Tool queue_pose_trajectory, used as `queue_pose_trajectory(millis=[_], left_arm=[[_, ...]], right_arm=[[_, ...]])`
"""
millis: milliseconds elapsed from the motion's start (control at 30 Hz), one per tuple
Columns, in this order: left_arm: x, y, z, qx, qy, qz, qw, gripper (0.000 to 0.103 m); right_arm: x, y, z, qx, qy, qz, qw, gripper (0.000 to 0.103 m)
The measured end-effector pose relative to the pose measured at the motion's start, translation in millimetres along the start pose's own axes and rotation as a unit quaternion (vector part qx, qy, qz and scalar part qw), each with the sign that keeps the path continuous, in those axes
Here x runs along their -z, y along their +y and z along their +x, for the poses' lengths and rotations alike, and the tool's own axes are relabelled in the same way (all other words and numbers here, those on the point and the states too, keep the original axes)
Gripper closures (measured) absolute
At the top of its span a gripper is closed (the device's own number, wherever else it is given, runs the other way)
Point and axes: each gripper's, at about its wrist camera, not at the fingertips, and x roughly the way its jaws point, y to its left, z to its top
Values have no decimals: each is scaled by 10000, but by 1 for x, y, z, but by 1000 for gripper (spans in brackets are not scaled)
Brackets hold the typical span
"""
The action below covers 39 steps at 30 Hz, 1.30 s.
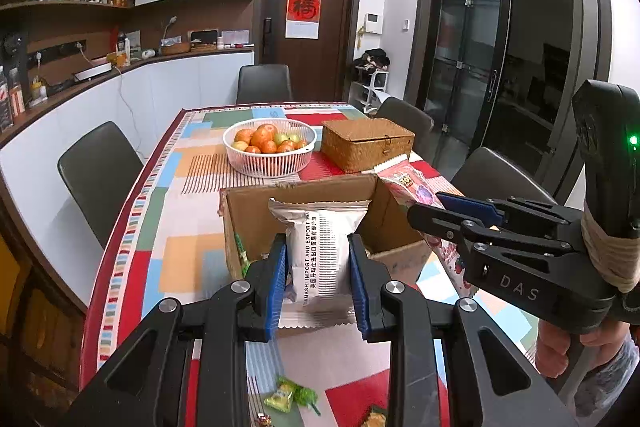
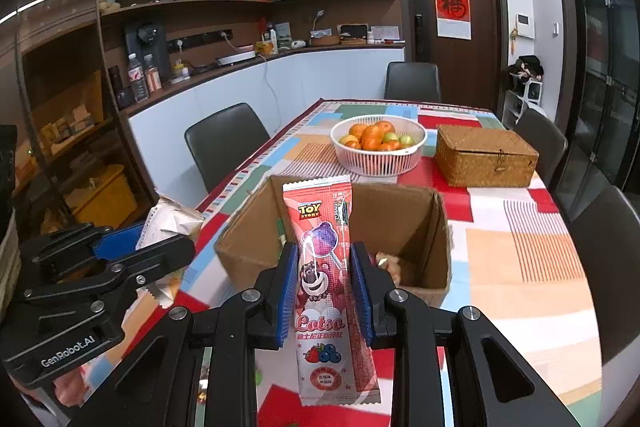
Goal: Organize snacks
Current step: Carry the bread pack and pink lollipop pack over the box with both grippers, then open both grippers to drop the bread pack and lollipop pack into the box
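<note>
My left gripper [image 1: 319,277] is shut on a silver-white snack packet [image 1: 318,251] and holds it upright above the near edge of an open cardboard box [image 1: 384,211]. My right gripper [image 2: 325,291] is shut on a pink Toy Story Lotso lollipop packet [image 2: 325,267], upright in front of the same box [image 2: 400,215]. The right gripper [image 1: 460,223] with its pink packet [image 1: 404,187] shows at the right of the left wrist view. The left gripper [image 2: 132,251] with the silver packet [image 2: 168,223] shows at the left of the right wrist view. Some snacks lie inside the box [image 2: 390,261].
A white basket of oranges and green fruit [image 1: 269,147] and a closed wicker box [image 1: 366,143] stand behind the cardboard box on the patterned tablecloth [image 1: 180,227]. Green-wrapped candies [image 1: 292,395] lie on the cloth below my left gripper. Dark chairs [image 1: 96,175] surround the table.
</note>
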Motion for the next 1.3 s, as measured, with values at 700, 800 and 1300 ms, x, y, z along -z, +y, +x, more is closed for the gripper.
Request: queue_pose_trajectory(millis=[700,800,1300], left_arm=[[-35,38,90,-80,588,-329,9977,74],[-33,39,103,-115,734,-380,9965,73],[-8,34,45,-490,313,-342,9977,61]], right_arm=[[-51,-27,84,236,532,-13,9983,75],[-49,-29,97,266,666,-2,9974,75],[-30,-5,64,238,388,-302,9985,57]])
